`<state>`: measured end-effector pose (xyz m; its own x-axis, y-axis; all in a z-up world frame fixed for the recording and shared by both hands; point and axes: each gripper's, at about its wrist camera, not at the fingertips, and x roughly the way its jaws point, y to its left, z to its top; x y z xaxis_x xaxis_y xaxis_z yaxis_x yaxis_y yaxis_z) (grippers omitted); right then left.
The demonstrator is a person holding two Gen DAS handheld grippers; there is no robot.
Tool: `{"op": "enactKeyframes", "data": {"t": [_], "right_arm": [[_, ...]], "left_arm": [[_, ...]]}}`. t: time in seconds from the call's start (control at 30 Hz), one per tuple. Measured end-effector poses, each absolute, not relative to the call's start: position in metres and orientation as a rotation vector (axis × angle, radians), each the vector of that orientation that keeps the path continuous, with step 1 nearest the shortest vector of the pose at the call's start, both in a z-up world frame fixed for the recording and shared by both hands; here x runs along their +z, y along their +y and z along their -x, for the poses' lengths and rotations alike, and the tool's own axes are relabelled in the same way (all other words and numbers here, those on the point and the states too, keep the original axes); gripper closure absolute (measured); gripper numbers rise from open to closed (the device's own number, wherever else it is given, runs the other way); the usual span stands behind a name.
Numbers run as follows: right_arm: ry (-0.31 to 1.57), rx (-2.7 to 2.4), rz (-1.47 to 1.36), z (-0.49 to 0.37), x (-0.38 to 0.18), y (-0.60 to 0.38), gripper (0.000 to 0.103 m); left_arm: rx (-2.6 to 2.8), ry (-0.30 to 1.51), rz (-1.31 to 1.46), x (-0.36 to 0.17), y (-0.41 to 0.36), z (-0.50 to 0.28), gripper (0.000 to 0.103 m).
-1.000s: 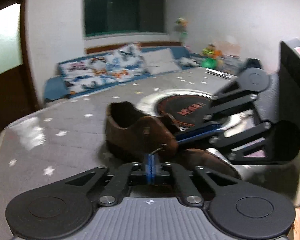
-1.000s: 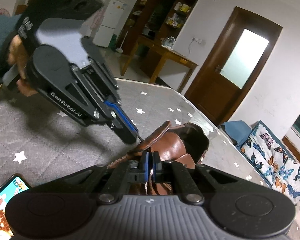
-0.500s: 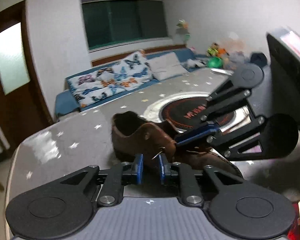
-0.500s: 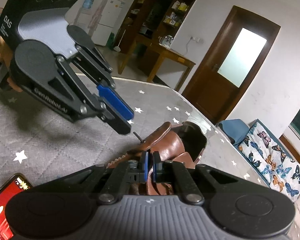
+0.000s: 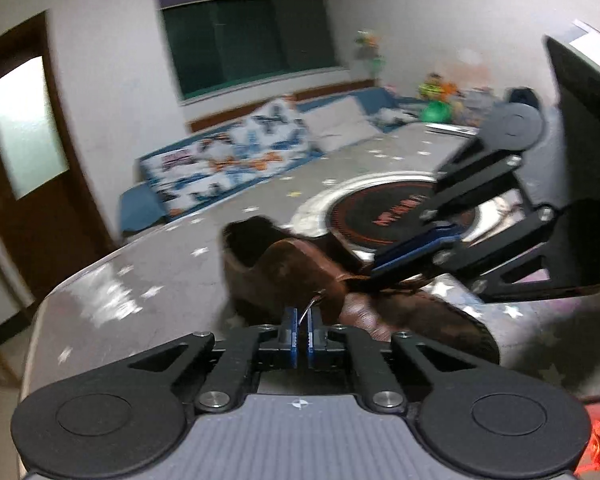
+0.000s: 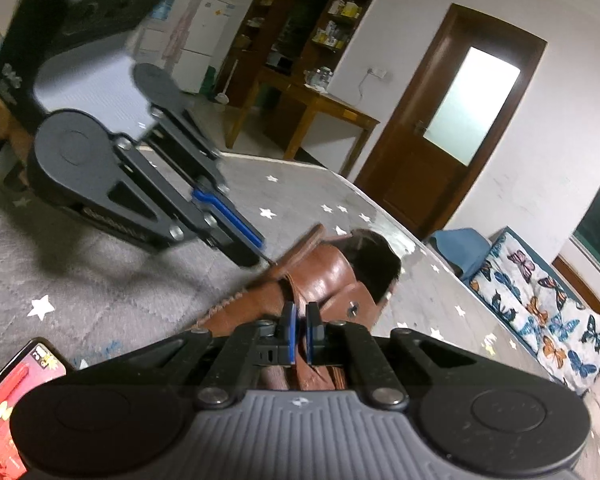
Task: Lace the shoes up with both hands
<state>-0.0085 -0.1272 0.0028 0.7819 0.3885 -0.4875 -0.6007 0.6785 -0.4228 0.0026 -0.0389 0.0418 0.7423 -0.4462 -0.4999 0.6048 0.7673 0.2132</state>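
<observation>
Brown shoe (image 6: 320, 276) on star-print grey bench (image 6: 100, 280). Left hand-held gripper (image 5: 302, 322) closed on thin lace tip (image 5: 311, 307). Right hand-held gripper (image 6: 299, 314) closed at shoe tongue; what it pinches unclear. Lettering on left gripper blurred, unreadable. Phone (image 6: 8, 396) near bench edge.

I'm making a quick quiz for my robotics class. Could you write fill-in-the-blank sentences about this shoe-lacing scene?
The shoe is made of ___ leather.
The grey table cover is printed with white ___.
The left gripper is ___ on the lace tip.
The thing with the lit screen at the table's near edge is a ___.
Missing words: brown; stars; shut; phone.
</observation>
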Motion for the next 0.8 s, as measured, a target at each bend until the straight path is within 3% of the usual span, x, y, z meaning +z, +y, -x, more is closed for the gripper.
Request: {"op": "enactKeyframes", "data": {"t": [0.23, 0.3, 0.37, 0.43, 0.53, 0.57, 0.67, 0.8], "right_arm": [[0.409, 0.534, 0.565, 0.014, 0.001, -0.143, 0.099], [0.410, 0.526, 0.559, 0.014, 0.002, -0.145, 0.099], [0.412, 0.520, 0.547, 0.014, 0.003, -0.148, 0.099], [0.413, 0.520, 0.535, 0.016, 0.005, -0.149, 0.099], [0.405, 0.513, 0.533, 0.018, 0.007, -0.150, 0.099], [0.404, 0.512, 0.530, 0.018, 0.007, -0.150, 0.099], [0.403, 0.506, 0.522, 0.020, 0.008, -0.152, 0.098], [0.408, 0.496, 0.515, 0.024, 0.007, -0.154, 0.093]], "left_arm": [[-0.537, 0.475, -0.336, 0.040, -0.018, 0.012, 0.099], [-0.571, 0.429, -0.375, 0.047, -0.027, 0.015, 0.094], [-0.601, 0.383, -0.433, 0.052, -0.039, 0.017, 0.078], [-0.623, 0.342, -0.529, 0.050, -0.053, 0.018, 0.069], [-0.640, 0.334, -0.627, 0.042, -0.069, 0.016, 0.072], [-0.648, 0.343, -0.633, 0.039, -0.071, 0.014, 0.081], [-0.664, 0.362, -0.625, 0.035, -0.068, 0.007, 0.094], [-0.666, 0.358, -0.596, 0.035, -0.068, 0.006, 0.100]]}}
